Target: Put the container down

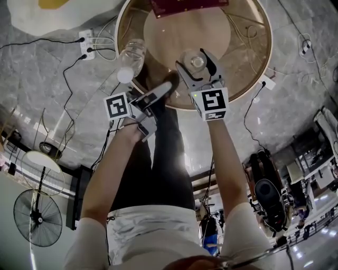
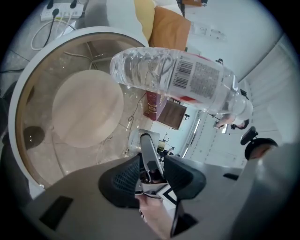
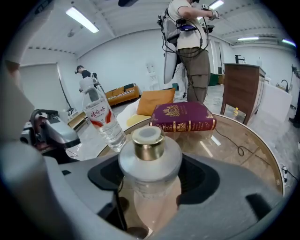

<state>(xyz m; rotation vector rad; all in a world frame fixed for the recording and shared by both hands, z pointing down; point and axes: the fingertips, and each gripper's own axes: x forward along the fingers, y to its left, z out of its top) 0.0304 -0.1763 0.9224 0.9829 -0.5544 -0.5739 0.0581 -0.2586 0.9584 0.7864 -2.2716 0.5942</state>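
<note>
A clear container [image 1: 198, 61] with a gold collar and white cap [image 3: 149, 140] sits between the jaws of my right gripper [image 1: 196, 63], which is shut on its wide body [image 3: 150, 180]. It hangs over the inner wooden disc of the round table [image 1: 248, 79]; whether its base touches the top I cannot tell. A plastic water bottle [image 1: 131, 58] stands at the table's left rim [image 3: 104, 119]. My left gripper [image 1: 168, 87] is near the table's front edge, right of the bottle and apart from it. Its jaws [image 2: 152, 176] stand partly open with nothing between the pads.
A maroon book [image 1: 185, 6] lies at the table's far side [image 3: 183, 117]. Cables run under the glass top. On the floor are a power strip [image 1: 87, 45] at left and a fan [image 1: 37, 216]. A person [image 3: 187, 37] stands behind the table, beside a wooden cabinet [image 3: 241, 89].
</note>
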